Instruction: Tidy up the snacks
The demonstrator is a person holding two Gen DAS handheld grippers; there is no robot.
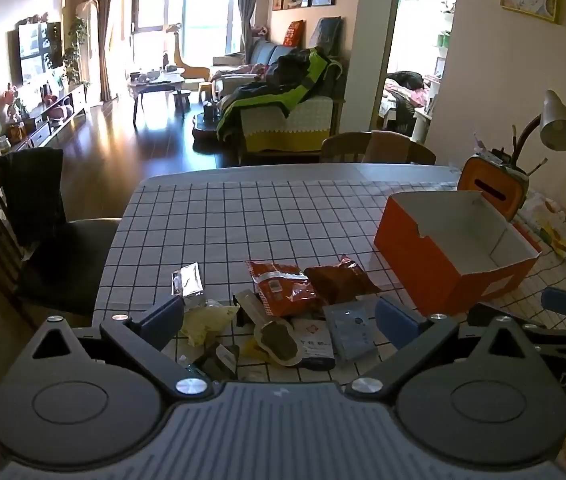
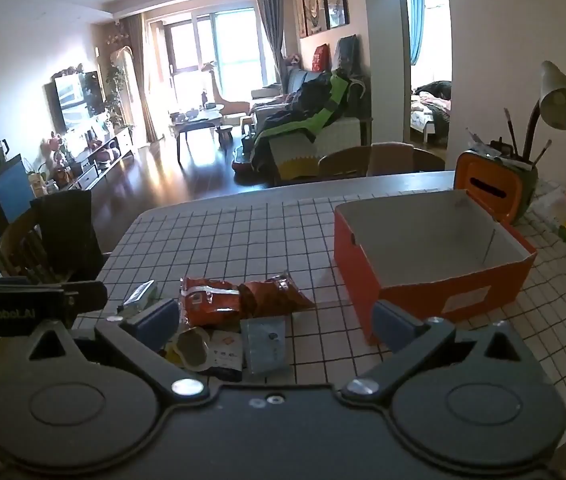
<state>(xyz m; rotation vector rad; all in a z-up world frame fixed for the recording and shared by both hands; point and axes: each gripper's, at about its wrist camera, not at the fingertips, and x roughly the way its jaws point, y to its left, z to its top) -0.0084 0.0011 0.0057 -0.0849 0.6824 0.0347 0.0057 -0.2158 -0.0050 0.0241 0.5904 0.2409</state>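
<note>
In the left wrist view, the left gripper (image 1: 279, 318) is hanging with its blue-padded jaws spread wide and empty over a loose pile of snack packets (image 1: 283, 312) lying on the grid-patterned tablecloth (image 1: 243, 220), among them a silver foil packet (image 1: 189, 282) at the left and an orange crinkled snack bag (image 1: 283, 288) in the middle, while the open orange cardboard box with a white inside (image 1: 455, 252) is sitting to the right, apart from the pile. In the right wrist view, the right gripper (image 2: 277, 322) is likewise hovering released, grasping nothing, above the same packets, with a grey-blue flat sachet (image 2: 265, 344) lying between its fingers and the orange box standing just beyond its right finger (image 2: 397, 326)
</note>
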